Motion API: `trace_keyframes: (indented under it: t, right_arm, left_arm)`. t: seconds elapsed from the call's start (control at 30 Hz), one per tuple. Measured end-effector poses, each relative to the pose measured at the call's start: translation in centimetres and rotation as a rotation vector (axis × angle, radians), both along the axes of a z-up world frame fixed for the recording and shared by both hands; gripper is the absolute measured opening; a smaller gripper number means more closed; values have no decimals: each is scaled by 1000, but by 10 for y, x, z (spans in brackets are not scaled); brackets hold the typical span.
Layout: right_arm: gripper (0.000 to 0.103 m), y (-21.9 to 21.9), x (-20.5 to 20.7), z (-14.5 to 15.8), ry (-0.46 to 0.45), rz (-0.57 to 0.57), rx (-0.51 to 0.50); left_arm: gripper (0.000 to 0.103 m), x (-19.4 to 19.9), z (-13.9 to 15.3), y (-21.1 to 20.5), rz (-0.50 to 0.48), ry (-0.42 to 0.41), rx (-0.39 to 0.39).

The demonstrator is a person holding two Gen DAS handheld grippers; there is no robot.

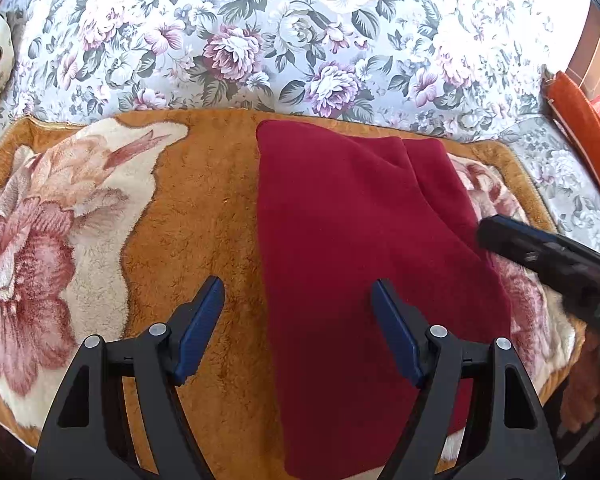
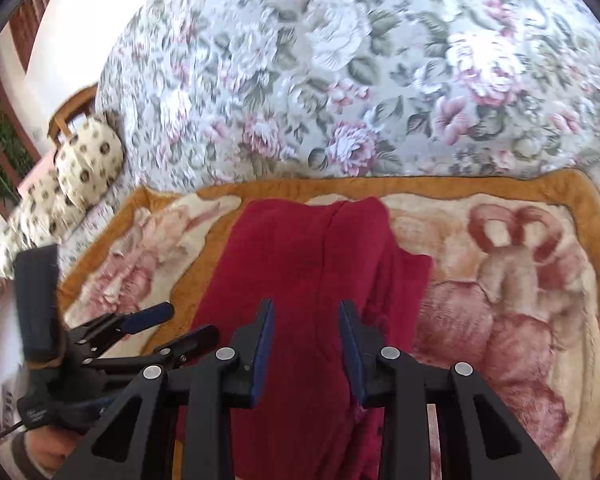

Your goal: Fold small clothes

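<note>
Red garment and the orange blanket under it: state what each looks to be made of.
Red garment: probably fleece or soft brushed knit; matte, fuzzy surface with no visible weave, soft rounded folds.

Orange blanket: looks like plush synthetic pile, perhaps mink-style; shaggy tufted fibres with a slight sheen and a printed flower pattern.

Fibre content of both cannot be told from the pictures.

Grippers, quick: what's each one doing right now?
Left gripper: open, holding nothing, over the red garment.
Right gripper: open, holding nothing, above the same garment.
</note>
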State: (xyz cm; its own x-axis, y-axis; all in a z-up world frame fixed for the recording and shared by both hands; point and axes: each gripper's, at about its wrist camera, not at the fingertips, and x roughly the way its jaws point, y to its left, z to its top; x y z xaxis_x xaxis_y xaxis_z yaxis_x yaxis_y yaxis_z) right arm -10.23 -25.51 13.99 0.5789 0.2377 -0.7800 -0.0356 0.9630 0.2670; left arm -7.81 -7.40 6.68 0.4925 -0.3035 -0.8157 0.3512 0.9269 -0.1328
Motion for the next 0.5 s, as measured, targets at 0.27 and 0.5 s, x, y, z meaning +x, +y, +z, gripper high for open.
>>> trace_keyframes:
  t: [0.27,0.5]
  right_arm:
    - [32,-10,13,-46,72,-23,-144]
    - [31,-10,-10,-17,30,-53,-74]
  left_arm:
    - [76,-1,-3,-12,-4,-39,27]
    - [76,-13,9,-15,21,-108,77]
